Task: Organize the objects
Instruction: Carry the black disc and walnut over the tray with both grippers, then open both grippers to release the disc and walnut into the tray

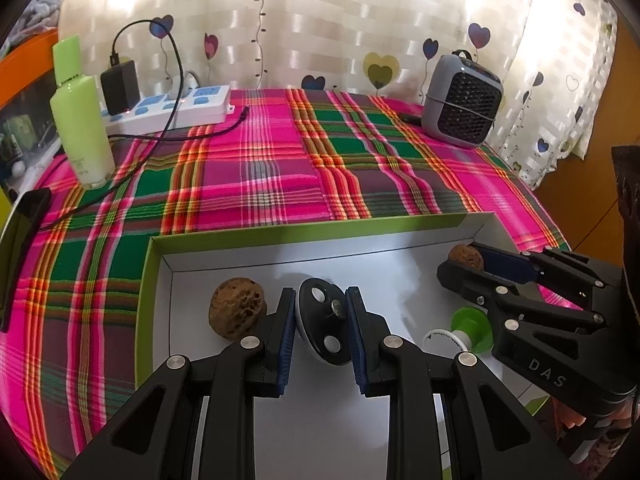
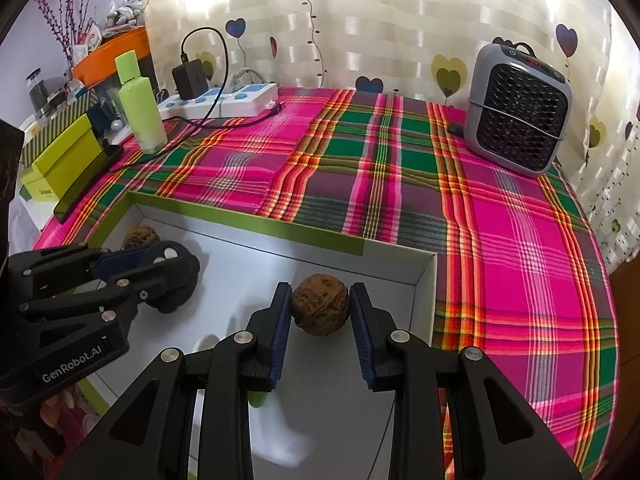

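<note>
A shallow white box with a green rim lies on the plaid cloth; it also shows in the right wrist view. My left gripper is shut on a black oval tool with a metal pin inside the box. A brown walnut lies just left of its left finger. My right gripper is shut on a second walnut near the box's far right corner; that gripper also shows in the left wrist view. A green-and-white spool lies partly hidden under the right gripper.
At the back stand a green bottle, a white power strip with a black charger and cable and a grey fan heater. A dark phone lies at the left edge. Yellow-green boxes sit far left.
</note>
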`<state>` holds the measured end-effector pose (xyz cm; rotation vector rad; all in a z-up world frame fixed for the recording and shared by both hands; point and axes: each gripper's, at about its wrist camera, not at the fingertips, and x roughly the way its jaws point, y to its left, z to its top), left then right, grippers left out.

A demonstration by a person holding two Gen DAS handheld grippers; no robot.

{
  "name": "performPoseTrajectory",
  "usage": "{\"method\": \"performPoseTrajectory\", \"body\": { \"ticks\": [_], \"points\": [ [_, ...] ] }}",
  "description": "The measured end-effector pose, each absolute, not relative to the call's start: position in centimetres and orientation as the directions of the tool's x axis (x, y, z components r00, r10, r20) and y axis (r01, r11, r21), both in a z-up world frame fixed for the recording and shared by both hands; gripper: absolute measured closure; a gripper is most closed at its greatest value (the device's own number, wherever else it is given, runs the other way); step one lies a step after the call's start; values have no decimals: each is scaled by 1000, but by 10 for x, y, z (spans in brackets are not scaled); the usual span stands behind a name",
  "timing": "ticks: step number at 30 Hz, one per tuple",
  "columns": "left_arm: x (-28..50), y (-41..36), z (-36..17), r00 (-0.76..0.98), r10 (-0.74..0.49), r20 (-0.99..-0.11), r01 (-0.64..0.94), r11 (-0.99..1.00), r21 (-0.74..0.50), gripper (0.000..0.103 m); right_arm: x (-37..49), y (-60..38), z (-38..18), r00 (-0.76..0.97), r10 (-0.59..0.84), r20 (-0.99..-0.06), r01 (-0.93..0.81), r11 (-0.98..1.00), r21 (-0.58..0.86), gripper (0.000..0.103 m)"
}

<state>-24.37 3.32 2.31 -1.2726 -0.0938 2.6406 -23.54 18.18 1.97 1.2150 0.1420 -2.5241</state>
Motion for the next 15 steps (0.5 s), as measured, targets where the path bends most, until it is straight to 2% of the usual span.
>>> {"method": "performPoseTrajectory", "body": {
  "ticks": [15],
  "points": [
    [-245,33,24,-604,213,-768,-156,-977,-149,78,-237,182,17,-584,-244,-774,324,-944,53,72]
  ]
}}
